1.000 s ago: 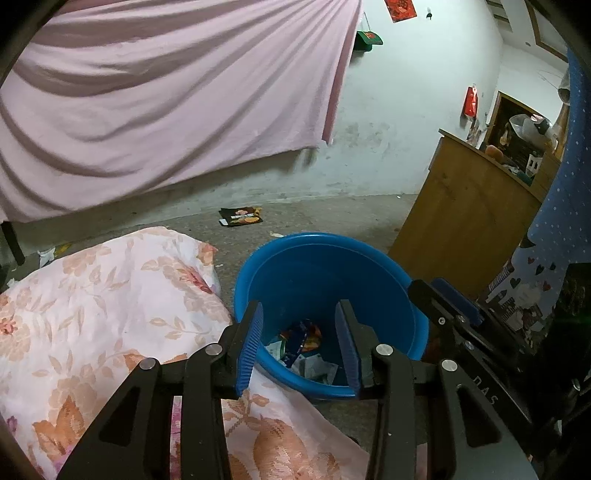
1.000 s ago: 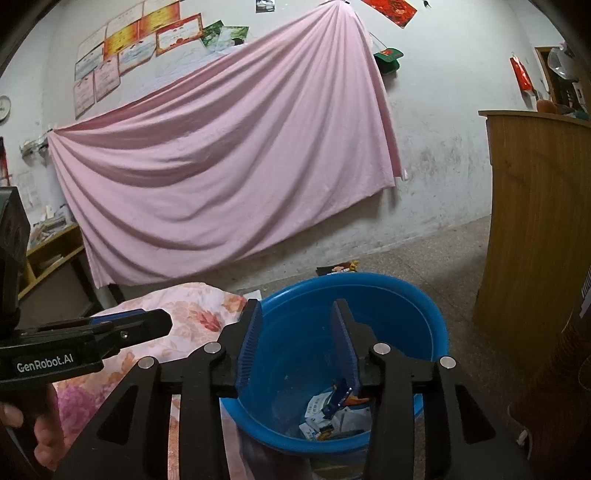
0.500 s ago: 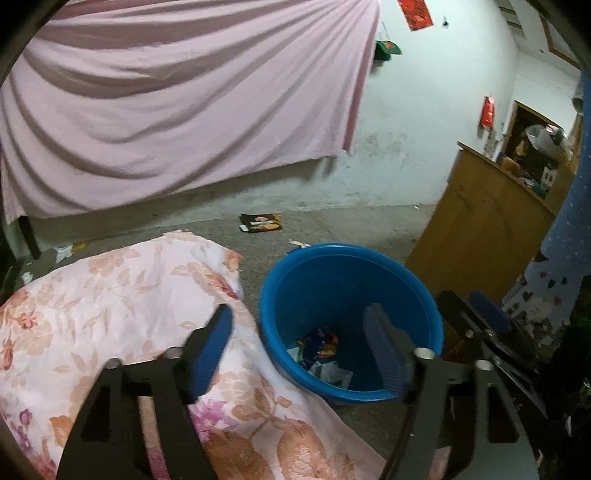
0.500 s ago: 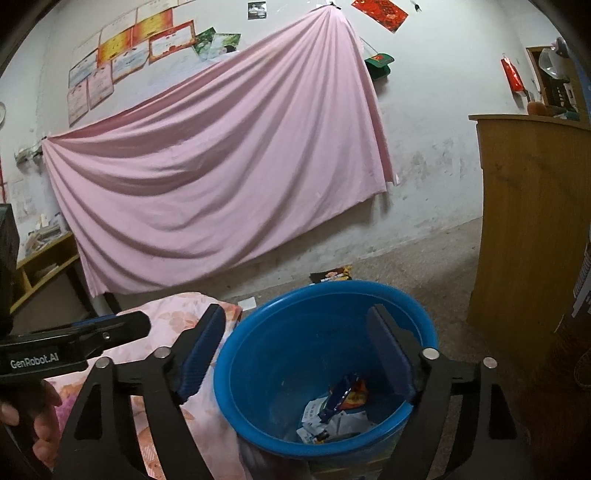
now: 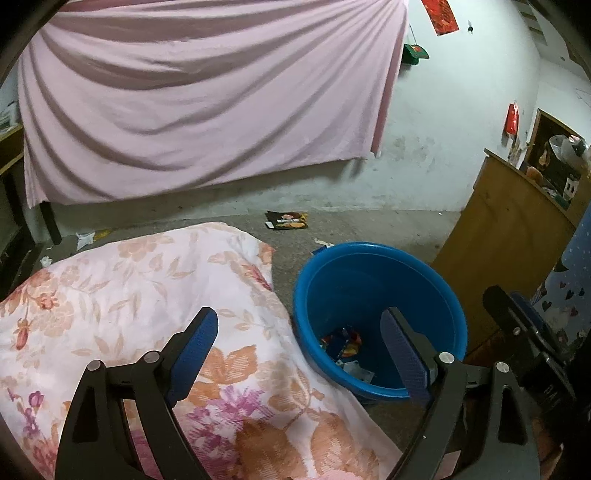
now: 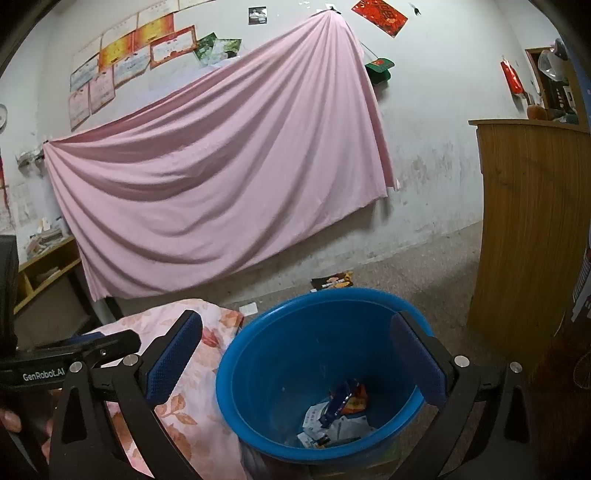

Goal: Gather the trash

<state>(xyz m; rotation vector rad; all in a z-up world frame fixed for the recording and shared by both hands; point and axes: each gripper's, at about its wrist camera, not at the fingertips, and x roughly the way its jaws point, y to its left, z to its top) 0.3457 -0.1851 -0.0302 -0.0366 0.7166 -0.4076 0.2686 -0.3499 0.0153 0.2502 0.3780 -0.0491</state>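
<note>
Trash seen inside the blue bucket

Crumpled wrappers lie at its bottom; above it, the left gripper and right gripper have just been opened wide, nothing held.

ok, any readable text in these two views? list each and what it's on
"GenRobot.AI": white lettering on the black body of the left gripper, seen at the left edge of the right wrist view.
Wall certificates: print too small to read.
Red hanging paper: markings blurred.
Dark packet on the floor: lettering unreadable.
Wrappers in the blue basin: print unreadable.
Marks on the right gripper's body in the left wrist view: too dark to read.
</note>
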